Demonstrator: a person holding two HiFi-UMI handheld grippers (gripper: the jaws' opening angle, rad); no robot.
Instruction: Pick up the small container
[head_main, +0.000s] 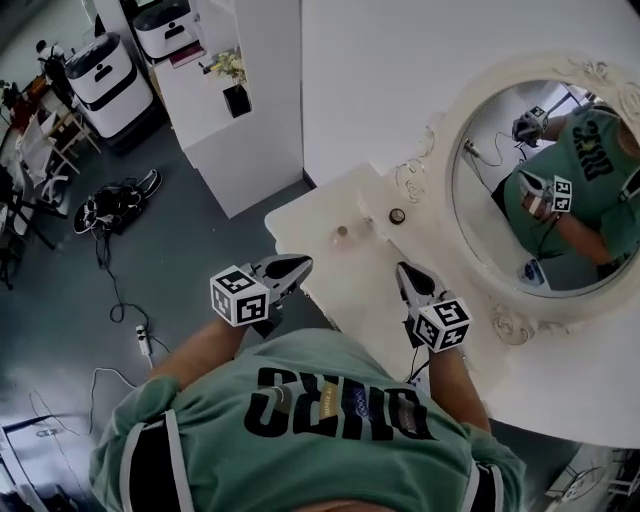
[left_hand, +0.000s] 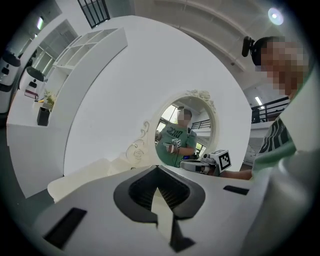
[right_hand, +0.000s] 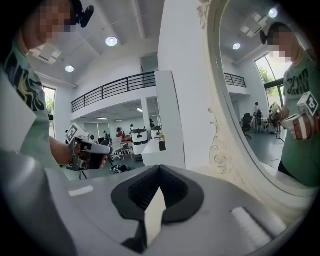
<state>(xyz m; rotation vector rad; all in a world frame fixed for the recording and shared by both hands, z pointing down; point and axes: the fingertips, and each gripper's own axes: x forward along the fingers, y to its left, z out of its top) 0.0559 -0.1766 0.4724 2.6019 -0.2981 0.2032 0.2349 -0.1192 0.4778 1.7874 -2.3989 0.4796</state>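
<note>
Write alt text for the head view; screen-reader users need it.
Seen from above, a person in a green shirt holds the left tool and right tool, both shut and empty, at a cream vanity table where a small container stands before an oval mirror.

Shirt lettering (head_main: 340, 405), none clearly legible

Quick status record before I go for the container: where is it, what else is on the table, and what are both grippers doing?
surface: cream vanity table below an oval mirror
small container: standing on the table, untouched
other item: dark round object, nearer the mirror
left gripper: jaws together, empty, above the table
right gripper: jaws together, empty, above the table
</note>
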